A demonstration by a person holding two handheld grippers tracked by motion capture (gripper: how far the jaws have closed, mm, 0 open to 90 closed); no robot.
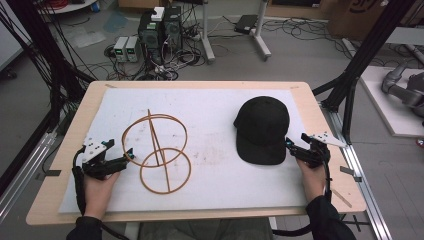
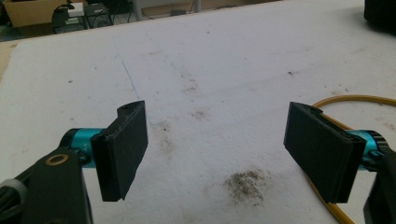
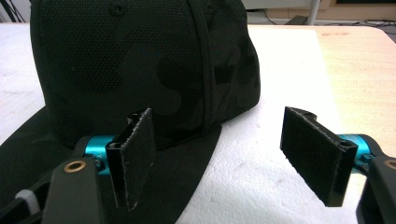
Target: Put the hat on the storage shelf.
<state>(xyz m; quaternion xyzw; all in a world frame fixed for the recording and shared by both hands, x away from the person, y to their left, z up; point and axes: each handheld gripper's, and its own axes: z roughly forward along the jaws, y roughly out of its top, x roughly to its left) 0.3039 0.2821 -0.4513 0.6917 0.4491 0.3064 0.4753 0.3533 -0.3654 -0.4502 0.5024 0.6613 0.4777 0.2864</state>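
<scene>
1. Left gripper [image 1: 120,159] rests near the table's left front, jaws spread wide with only stained white foam sheet [image 2: 210,70] between them. It is empty.
2. Wire hat stand [image 1: 157,150], orange and built of two rings and a slanted rod, lies just beside the left gripper's right jaw; in the left gripper view its wire runs under that pad [image 2: 322,156]. Whether they touch is unclear. Risk: closing or sweeping here could snag the light frame and skid it.
3. Open foam lies between stand and cap, good room to travel.
4. Black cap [image 1: 262,127] sits on the right half of the sheet, brim toward the person.
5. Right gripper [image 1: 295,148] is at the brim's right edge, jaws apart, holding nothing. Risk: a shallow pinch on the brim may slip or drag the cap.
6. Wooden table edge [image 1: 330,145] is close on the right, so little margin there.
</scene>
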